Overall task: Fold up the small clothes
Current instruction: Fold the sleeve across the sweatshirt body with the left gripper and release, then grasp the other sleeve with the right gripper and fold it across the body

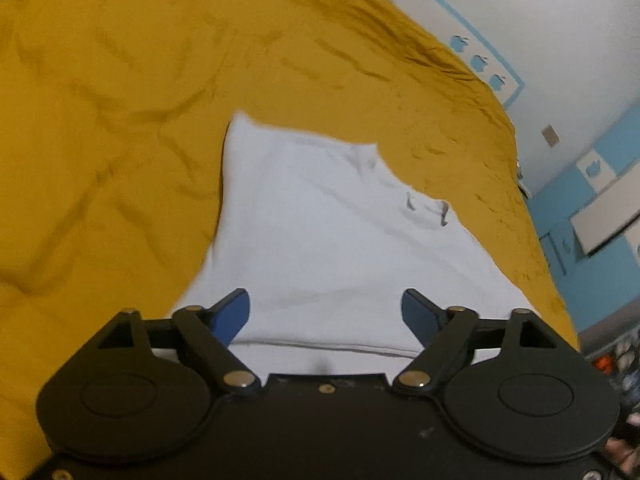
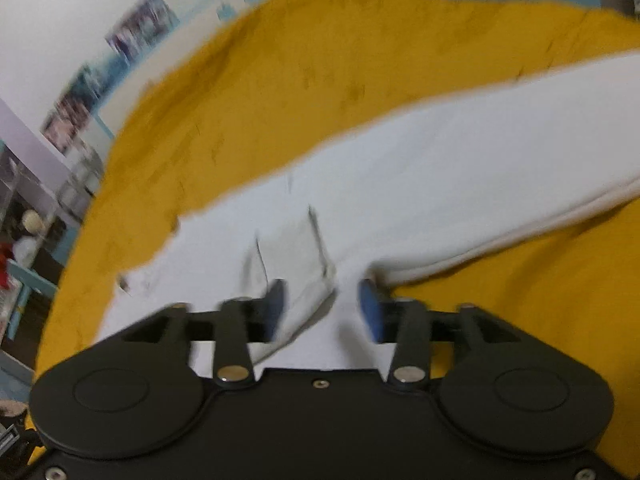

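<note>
A small white garment lies spread on a mustard-yellow bedspread. Its neck area with dark marks is on the right, and a stitched hem runs just under the fingers. My left gripper hovers over the near hem, open wide, with only flat cloth below it. In the right wrist view the same garment stretches away to the right across the bedspread. My right gripper stands open at the neck end; a raised fold of cloth lies between the blue pads, which do not press on it.
The bed's far edge meets a white wall with blue stickers. Blue and white wall panels stand beyond the bed's right side. In the right wrist view, posters hang on the wall and cluttered shelves stand at the left.
</note>
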Tool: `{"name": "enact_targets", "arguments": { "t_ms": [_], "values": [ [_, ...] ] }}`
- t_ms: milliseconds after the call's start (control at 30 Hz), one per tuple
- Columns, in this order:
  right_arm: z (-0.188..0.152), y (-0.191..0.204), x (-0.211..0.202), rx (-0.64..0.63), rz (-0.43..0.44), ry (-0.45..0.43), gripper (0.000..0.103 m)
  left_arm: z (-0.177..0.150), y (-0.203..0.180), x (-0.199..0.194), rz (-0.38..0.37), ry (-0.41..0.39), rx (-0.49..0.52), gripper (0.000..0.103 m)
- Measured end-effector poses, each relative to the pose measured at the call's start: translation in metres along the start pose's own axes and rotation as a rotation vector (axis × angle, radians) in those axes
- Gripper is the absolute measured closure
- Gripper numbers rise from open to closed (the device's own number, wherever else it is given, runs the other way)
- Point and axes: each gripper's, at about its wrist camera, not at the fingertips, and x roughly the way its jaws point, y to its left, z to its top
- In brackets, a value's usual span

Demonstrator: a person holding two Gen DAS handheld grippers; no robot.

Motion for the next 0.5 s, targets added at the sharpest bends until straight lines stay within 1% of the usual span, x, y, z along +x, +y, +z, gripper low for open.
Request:
{"name": "enact_targets", "arguments": {
  "t_ms": [33, 100, 167, 233, 333, 433, 500],
  "values": [
    [0.007, -0.012, -0.018, -0.009, -0.027, -0.033, 0.043, 0.003, -0.005, -0.009, 0.009, -0.013, 0.041, 0.013],
    [0.018, -0.038, -0.047, -0.01, -0.096, -0.086, 0.042, 0.008, -0.015, -0.026, 0.027, -0.03, 0.109, 0.003],
    [0.031, -0.074, -0.072, 0.016, -0.188, -0.137, 0.038, 0.01, -0.022, -0.039, 0.044, -0.046, 0.158, 0.001],
    [0.042, -0.114, -0.092, 0.08, -0.294, -0.188, 0.037, 0.01, -0.028, -0.05, 0.046, -0.055, 0.207, 0.0],
    [0.054, -0.167, -0.106, 0.181, -0.394, -0.24, 0.037, 0.006, -0.031, -0.056, 0.07, -0.055, 0.228, 0.0],
    [0.06, -0.208, -0.103, 0.322, -0.429, -0.257, 0.037, -0.003, -0.027, -0.048, 0.081, -0.038, 0.209, 0.0],
    [0.06, -0.233, -0.095, 0.408, -0.426, -0.264, 0.037, -0.011, -0.025, -0.041, 0.075, -0.027, 0.183, 0.0]
  ]
}}
